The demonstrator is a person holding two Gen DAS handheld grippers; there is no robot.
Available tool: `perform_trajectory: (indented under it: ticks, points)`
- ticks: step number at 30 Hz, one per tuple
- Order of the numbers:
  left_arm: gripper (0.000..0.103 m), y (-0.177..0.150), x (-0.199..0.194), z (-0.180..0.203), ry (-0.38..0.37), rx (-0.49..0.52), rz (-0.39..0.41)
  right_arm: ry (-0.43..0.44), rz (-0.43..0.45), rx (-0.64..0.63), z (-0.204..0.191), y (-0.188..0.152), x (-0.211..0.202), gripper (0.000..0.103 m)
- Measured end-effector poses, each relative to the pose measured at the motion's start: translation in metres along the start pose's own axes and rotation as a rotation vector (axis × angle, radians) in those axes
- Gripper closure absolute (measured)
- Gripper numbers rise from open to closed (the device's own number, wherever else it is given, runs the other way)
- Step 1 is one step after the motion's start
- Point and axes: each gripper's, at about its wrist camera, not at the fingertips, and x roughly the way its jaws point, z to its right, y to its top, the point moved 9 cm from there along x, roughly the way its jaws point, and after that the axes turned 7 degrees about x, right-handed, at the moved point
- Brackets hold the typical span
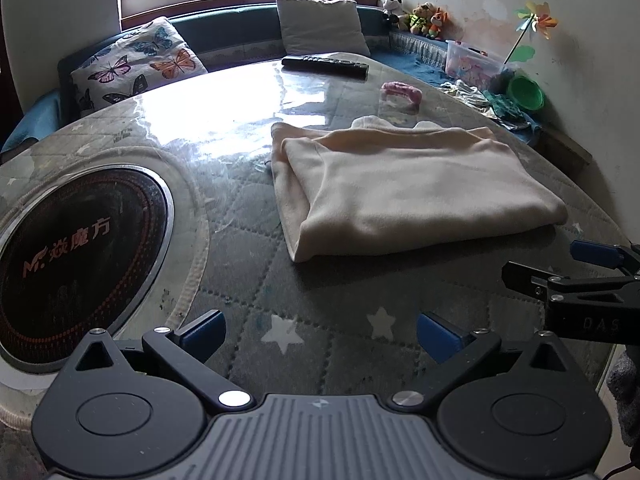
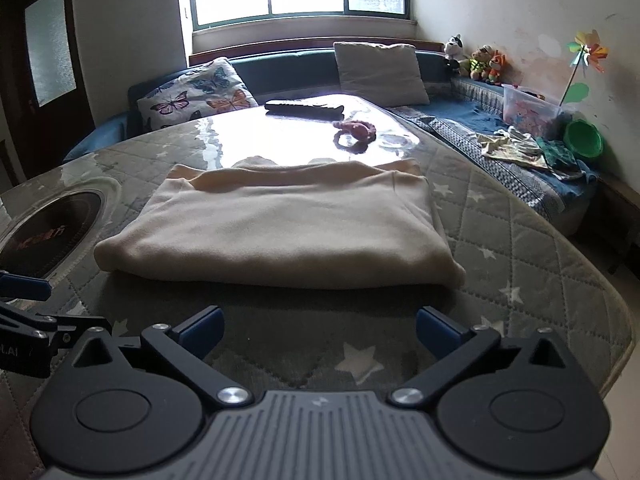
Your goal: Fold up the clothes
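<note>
A cream fleece garment (image 1: 412,188) lies folded into a thick rectangle on the quilted, star-patterned table cover (image 1: 320,304); in the right wrist view the garment (image 2: 280,224) fills the middle. My left gripper (image 1: 320,334) is open, hanging above the cover short of the garment's near edge, nothing between its blue pads. My right gripper (image 2: 320,330) is open too, just in front of the folded near edge, apart from the cloth. Each gripper shows at the edge of the other's view: the right gripper (image 1: 576,276), the left gripper (image 2: 24,300).
A round black cooktop (image 1: 76,256) is set into the table at the left. A remote control (image 1: 324,65) and a pink hair tie (image 1: 400,94) lie at the far side. Cushions, plush toys, a plastic box and loose clothes (image 2: 520,148) sit on the bench behind.
</note>
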Motion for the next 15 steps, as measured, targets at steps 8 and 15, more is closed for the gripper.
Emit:
perform_trajectory:
  ticks: [8, 15]
  points:
    - [0.000, -0.004, 0.001, 0.005, -0.008, 0.003, -0.004, -0.027, -0.009, 0.025, 0.006, -0.007, 0.000, 0.000]
    - [0.000, -0.006, 0.002, 0.007, -0.012, 0.007, -0.007, -0.036, -0.020, 0.037, 0.007, -0.013, 0.002, 0.000]
